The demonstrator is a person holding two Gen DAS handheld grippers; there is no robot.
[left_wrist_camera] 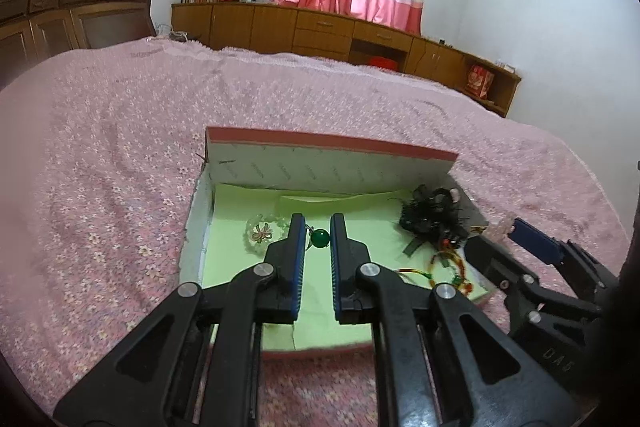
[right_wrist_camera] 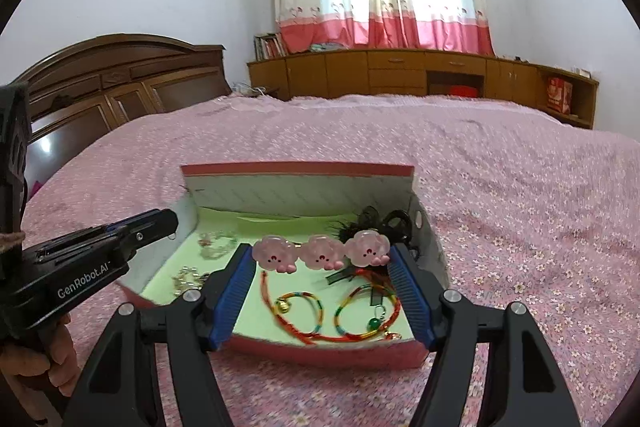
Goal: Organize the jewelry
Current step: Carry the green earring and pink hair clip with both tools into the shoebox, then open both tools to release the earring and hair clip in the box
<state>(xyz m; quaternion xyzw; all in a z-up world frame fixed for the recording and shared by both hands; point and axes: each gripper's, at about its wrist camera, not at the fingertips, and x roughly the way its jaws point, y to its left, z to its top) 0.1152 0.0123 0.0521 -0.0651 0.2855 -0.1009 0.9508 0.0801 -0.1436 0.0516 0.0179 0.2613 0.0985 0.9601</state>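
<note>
Right wrist: box [right_wrist_camera: 304, 349] walls low, bedspread [right_wrist_camera: 500, 187] seemingly clear.

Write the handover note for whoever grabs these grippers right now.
Left gripper: shut. A green bead shows at its tips; whether it is pinched is unclear.
Right gripper: shut on the pink clip, held over the box.
In the box: clear bracelet, black hair ornament, coloured cords.
Left to do: set the clip in the box and check the bead.
</note>
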